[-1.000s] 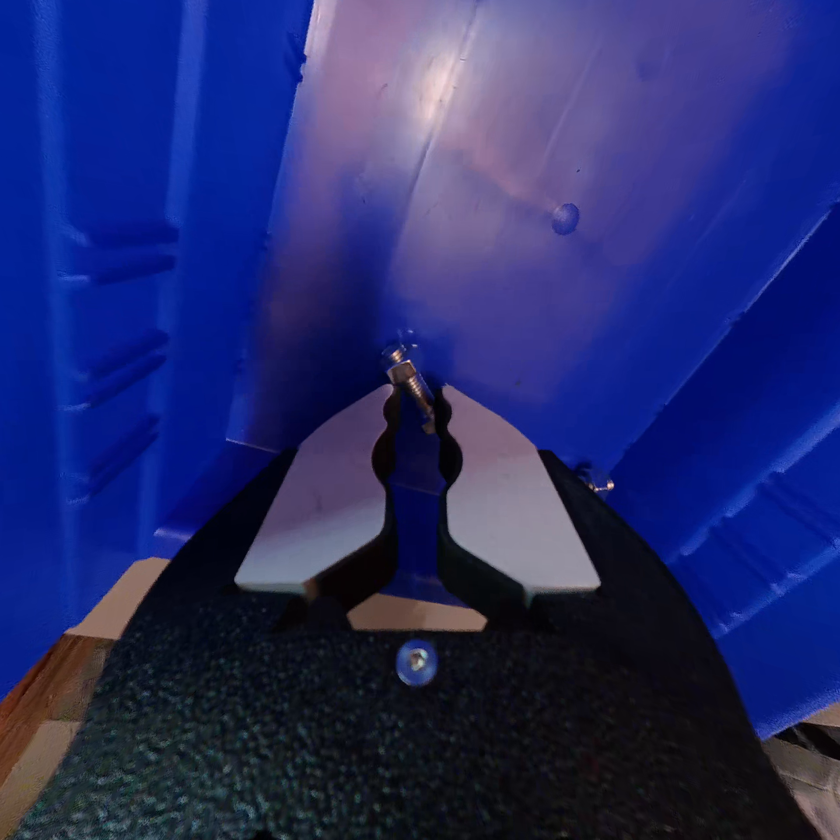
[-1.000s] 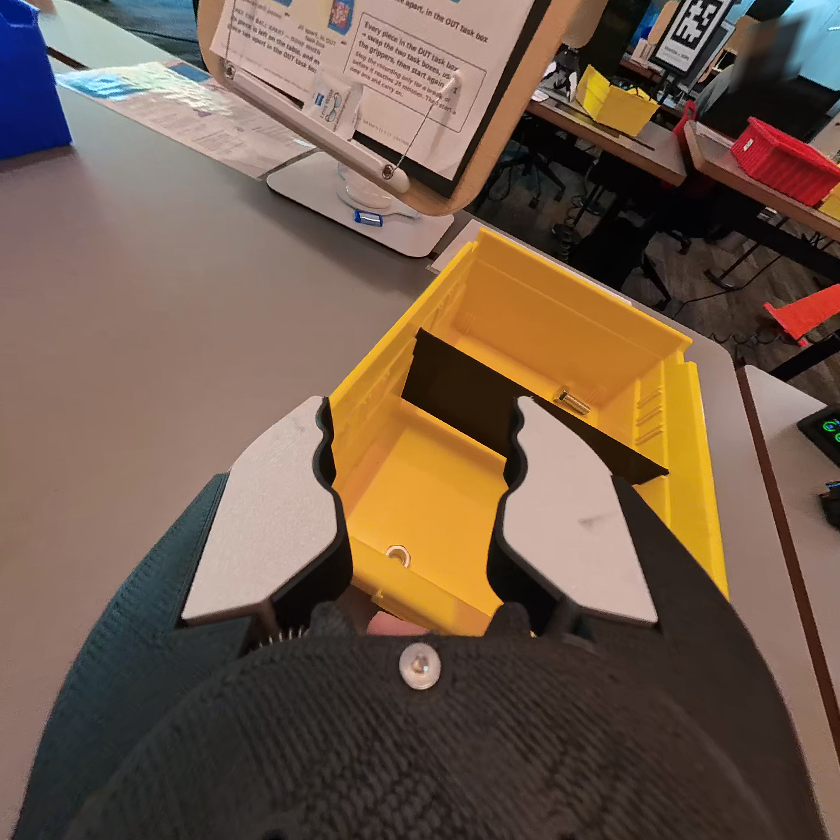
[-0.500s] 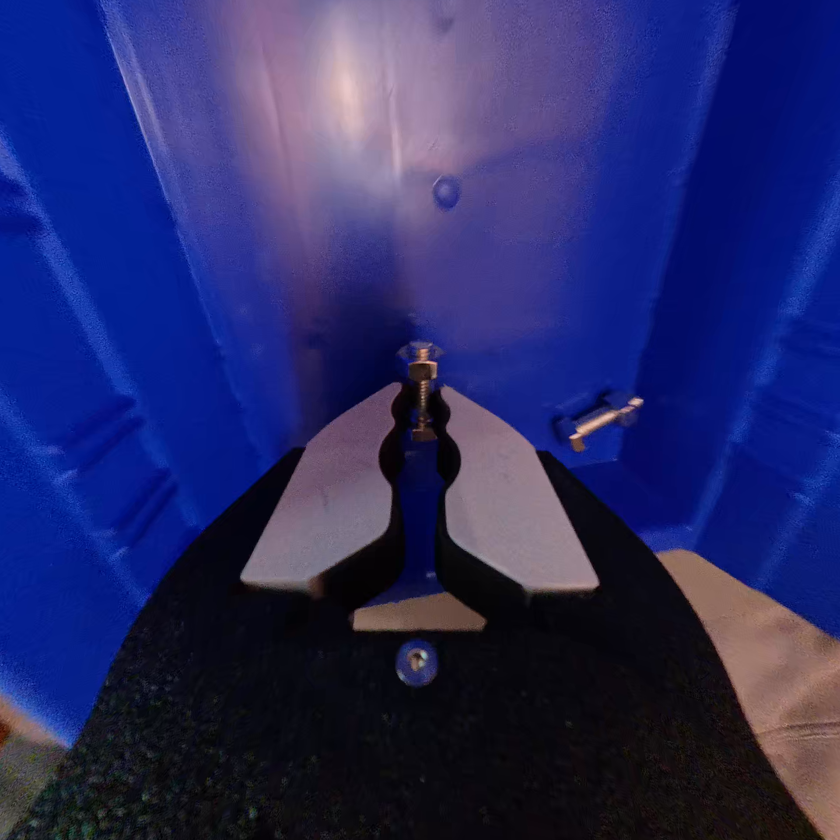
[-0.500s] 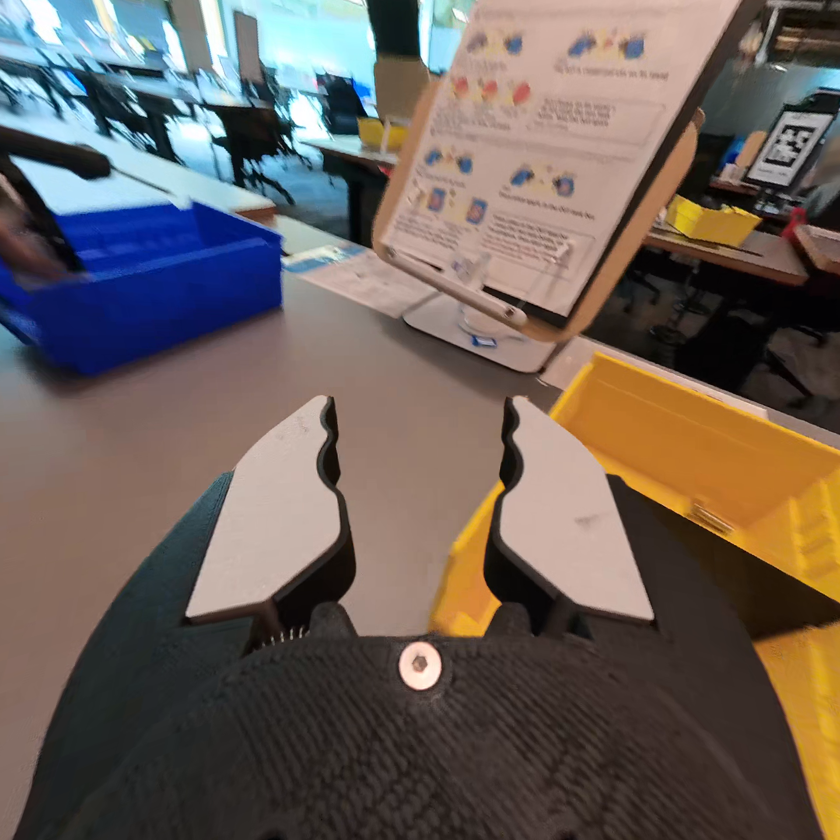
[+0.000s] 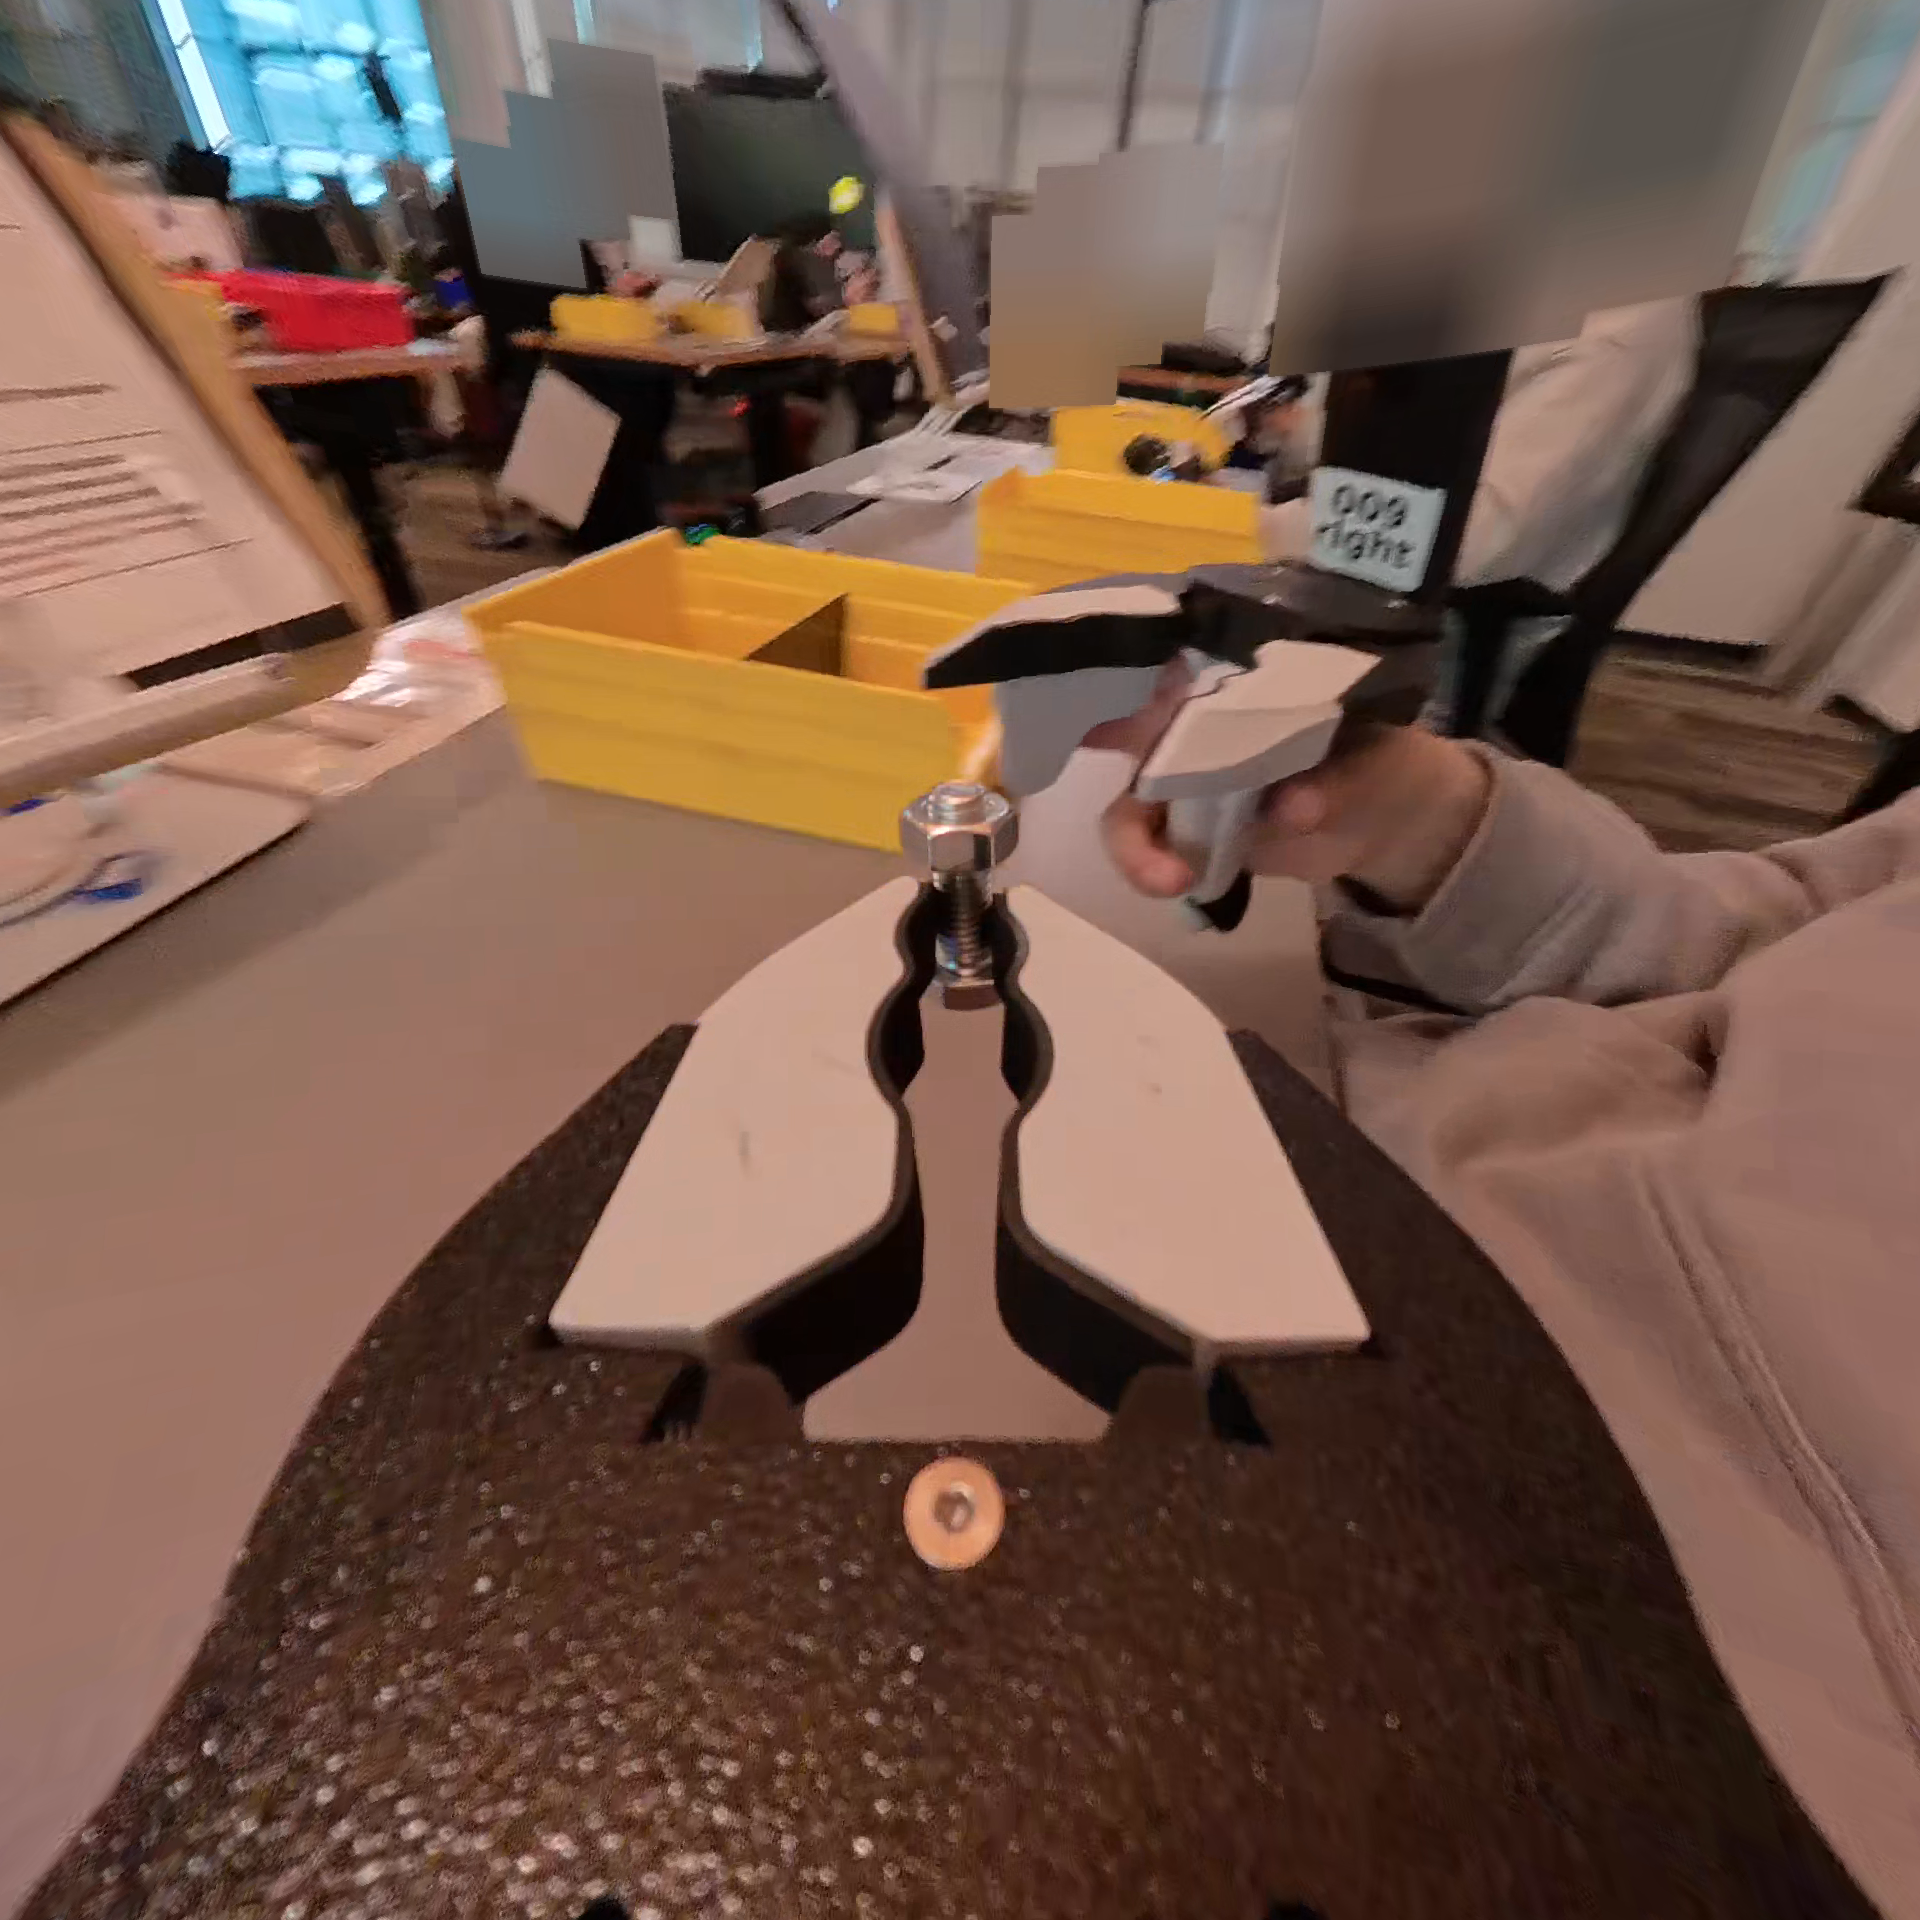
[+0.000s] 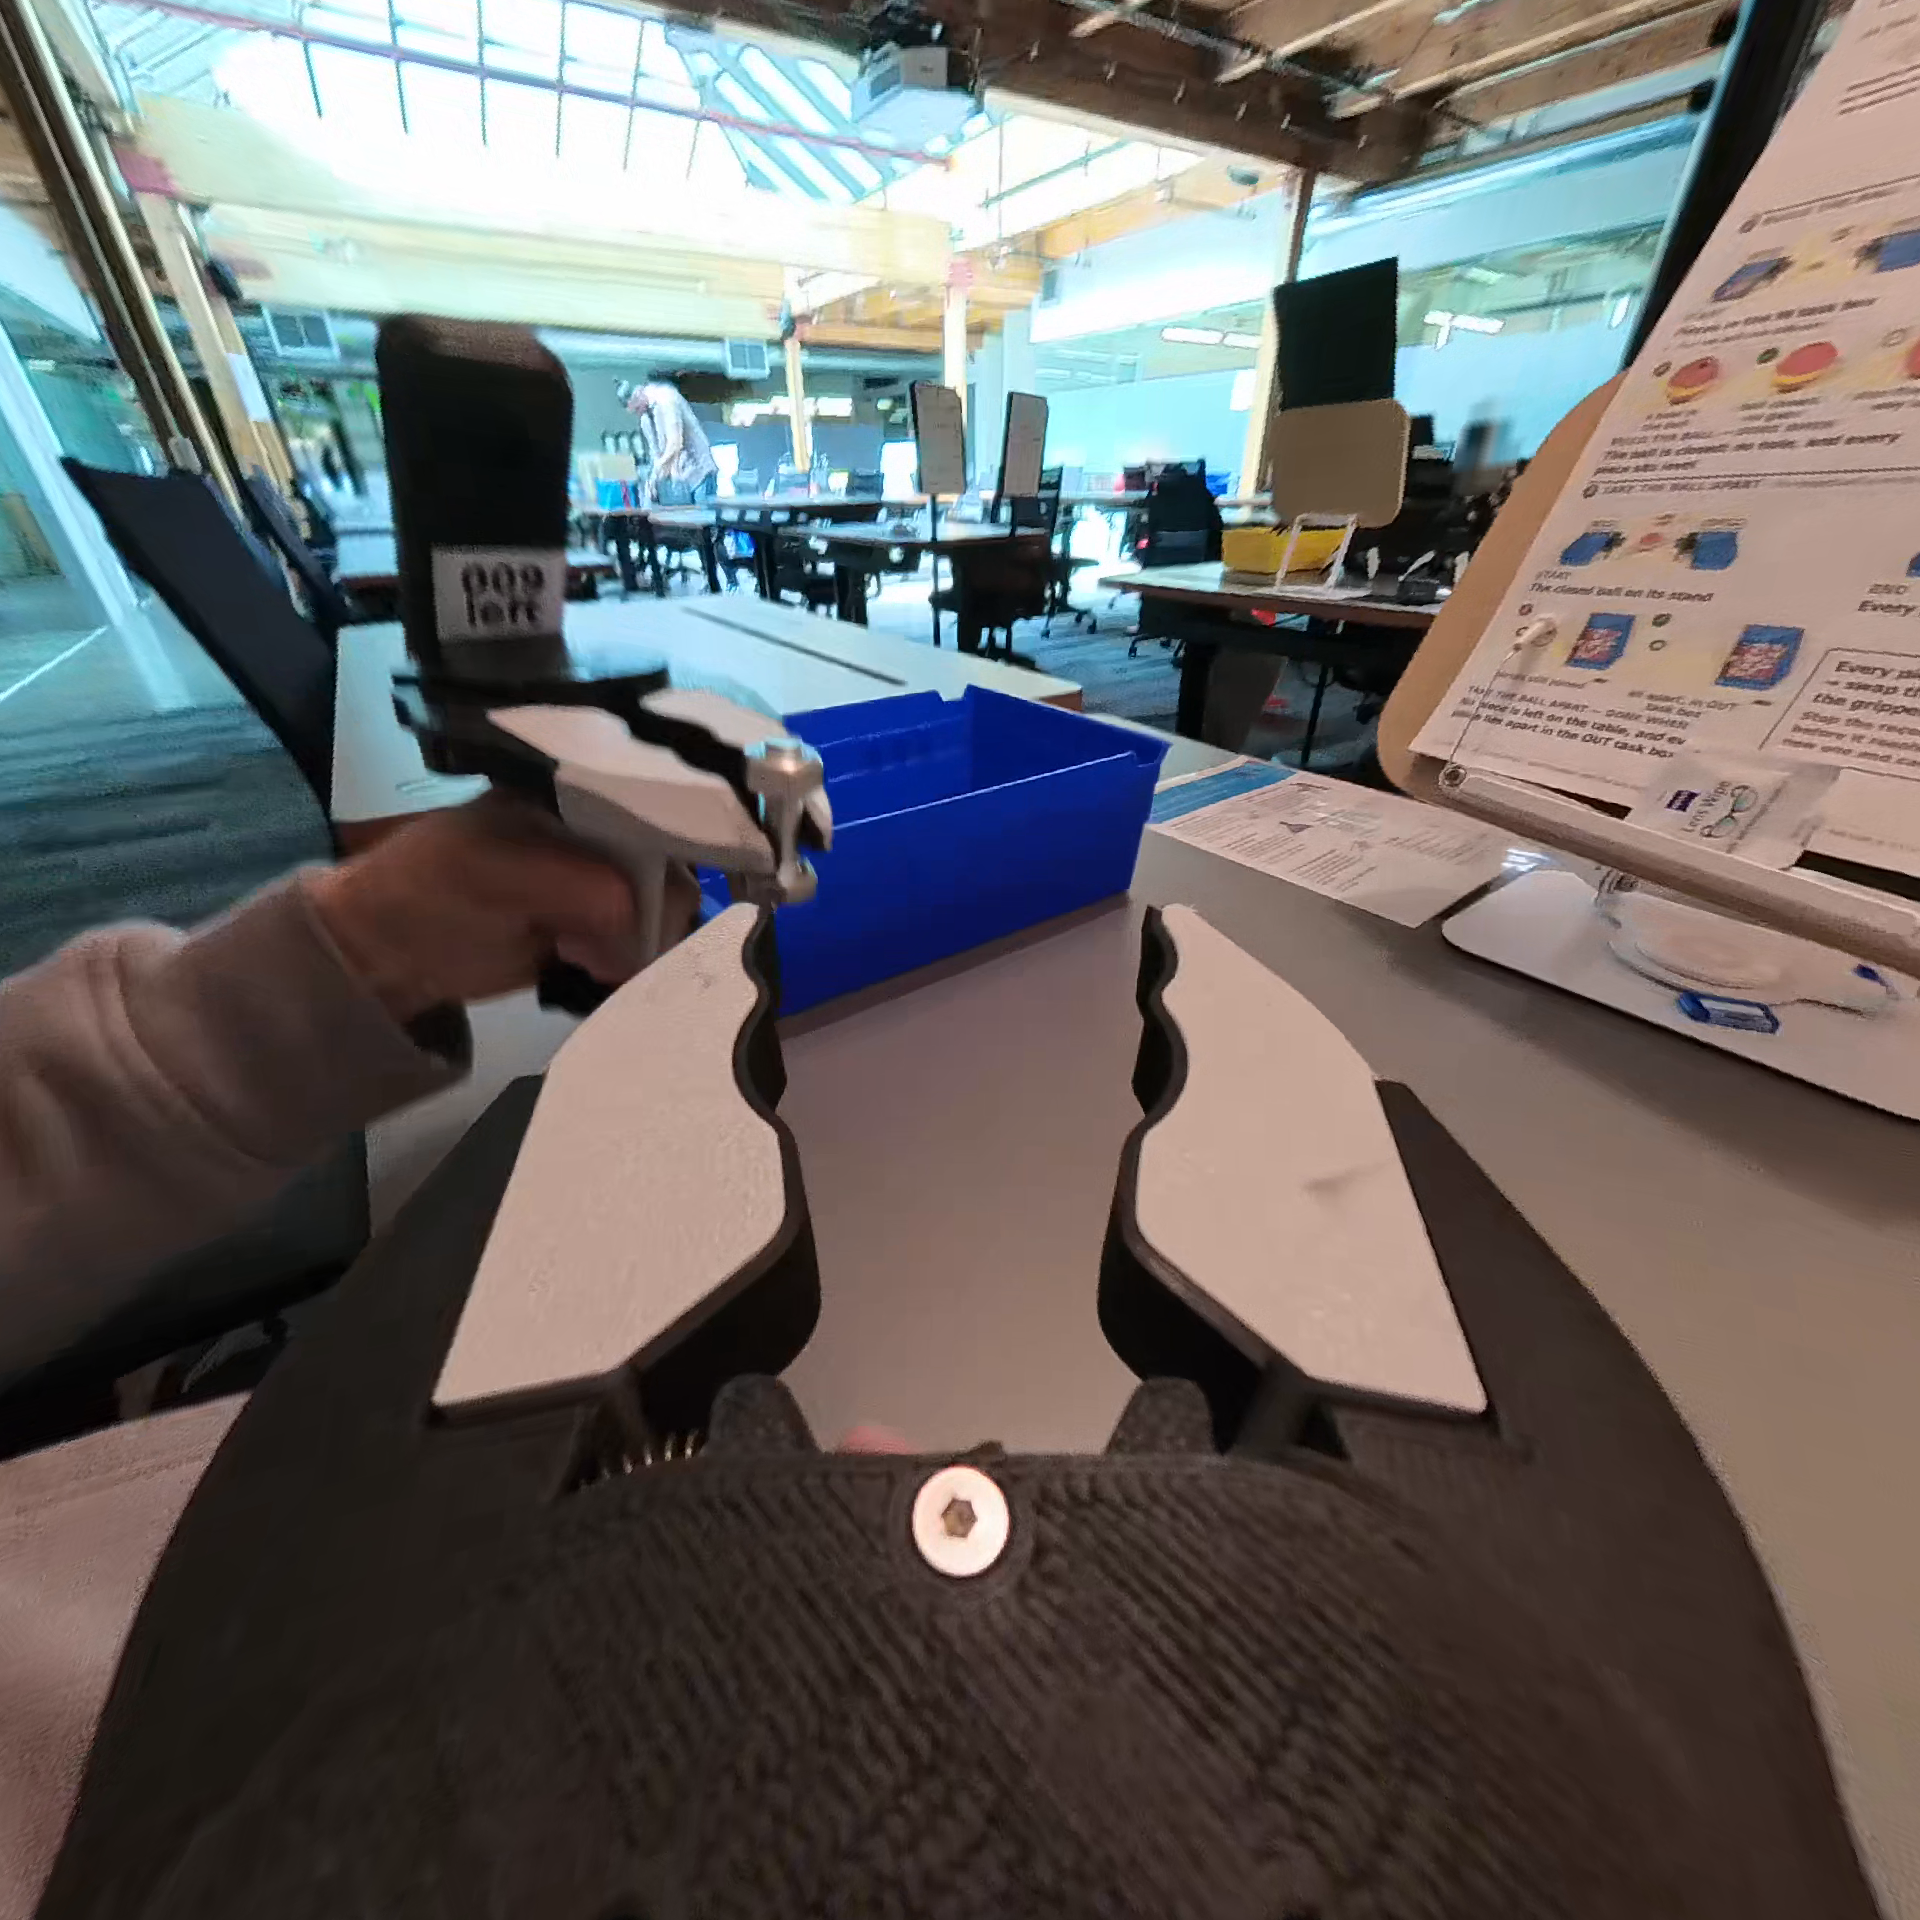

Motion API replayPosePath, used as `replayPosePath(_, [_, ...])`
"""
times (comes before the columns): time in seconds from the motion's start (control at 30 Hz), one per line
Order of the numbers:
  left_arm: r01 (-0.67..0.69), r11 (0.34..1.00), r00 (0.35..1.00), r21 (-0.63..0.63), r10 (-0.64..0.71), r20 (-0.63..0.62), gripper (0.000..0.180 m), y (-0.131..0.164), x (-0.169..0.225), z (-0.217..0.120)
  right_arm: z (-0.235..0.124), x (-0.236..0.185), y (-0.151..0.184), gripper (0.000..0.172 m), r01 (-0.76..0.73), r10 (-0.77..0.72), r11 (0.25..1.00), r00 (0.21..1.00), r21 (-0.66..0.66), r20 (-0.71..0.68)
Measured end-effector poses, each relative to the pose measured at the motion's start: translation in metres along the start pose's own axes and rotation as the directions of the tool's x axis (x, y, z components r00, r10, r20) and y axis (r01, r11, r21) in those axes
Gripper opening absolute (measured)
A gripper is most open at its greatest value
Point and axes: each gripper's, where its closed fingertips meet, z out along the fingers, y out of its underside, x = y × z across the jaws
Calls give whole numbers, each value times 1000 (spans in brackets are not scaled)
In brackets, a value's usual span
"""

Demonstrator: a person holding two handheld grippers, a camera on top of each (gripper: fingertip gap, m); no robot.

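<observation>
Left wrist view: a large workroom with rows of desks lies behind a grey counter (image 5: 312, 1039). The left gripper (image 5: 958, 935) has its jaws drawn narrow on a silver bolt (image 5: 958, 883), the pads pressing the threaded shank from both sides. The bolt stands upright, its nuts above the fingertips and its head below, lifted clear of the counter. Beyond it, toward the counter's far edge, sits a yellow bin (image 5: 727, 707) with a dark divider. The right gripper (image 5: 1039, 665), held in a hand (image 5: 1299, 821) with a beige sleeve, hovers near that bin with nothing between its jaws.

Right wrist view: the same hall, bright with skylights, stretches past the counter (image 6: 956, 1195). The right gripper (image 6: 956, 997) shows its jaws wide apart over bare surface, gripping nothing. To the left the left gripper (image 6: 779, 821) carries the bolt (image 6: 781, 810) in front of a blue bin (image 6: 966, 821). A stand with printed sheets (image 6: 1714, 623) rises at the right edge.
</observation>
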Motion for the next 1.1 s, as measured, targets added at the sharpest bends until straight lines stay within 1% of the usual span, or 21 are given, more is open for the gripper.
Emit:
replayPosePath(0.1, [39,995,995,94,-30,-91,9,18,9,24,-2,-10,11,55,8,-10,999,999,51,41])
replayPosePath(0.2, [18,994,993,108,-6,-117,9,37,6,34,2,-18,18,51,34,-39,998,995,58,91])
replayPosePath(0.23, [21,993,991,115,-5,-132,9,42,6,35,4,-18,22,50,56,-59,997,995,46,86])
replayPosePath(0.27, [25,991,990,130,-7,-141,9,43,7,35,7,-17,28,50,74,-76,997,994,23,78])
replayPosePath(0.33, [3,988,993,153,15,-118,9,44,7,35,11,-18,36,49,82,-82,997,992,-2,96])
replayPosePath(0.43, [-37,990,992,137,53,-113,9,43,10,35,15,-22,37,41,41,-42,999,991,16,124])
replayPosePath(0.53, [-63,988,991,139,79,-112,9,40,15,36,18,-28,35,37,43,-47,999,989,28,142])
replayPosePath(0.67, [-90,988,990,126,103,-95,8,40,20,39,18,-31,32,29,70,-74,997,989,31,128])
replayPosePath(0.73, [-87,987,991,138,100,-87,9,37,21,40,18,-26,33,23,76,-78,997,992,22,94])
replayPosePath(0.83, [-73,985,994,158,85,-68,9,31,20,37,11,-18,26,35,77,-79,997,994,27,75])
replayPosePath(0.87, [-68,981,994,180,81,-66,9,26,19,33,7,-11,21,35,77,-78,997,996,29,50])
replayPosePath(0.93, [-65,978,995,197,79,-65,8,21,19,28,-6,20,10,36,77,-71,996,992,47,-106])
replayPosePath(0.97, [-72,982,996,177,81,-45,8,20,17,27,-12,23,4,37,82,-75,995,991,63,-111])
replayPosePath(1.03, [-84,986,996,142,89,-29,8,19,18,31,-14,10,-7,37,69,-67,993,997,92,-24])
replayPosePath(1.1, [-81,988,996,134,85,-19,8,15,22,38,-12,-12,-13,41,81,-88,991,994,104,61])
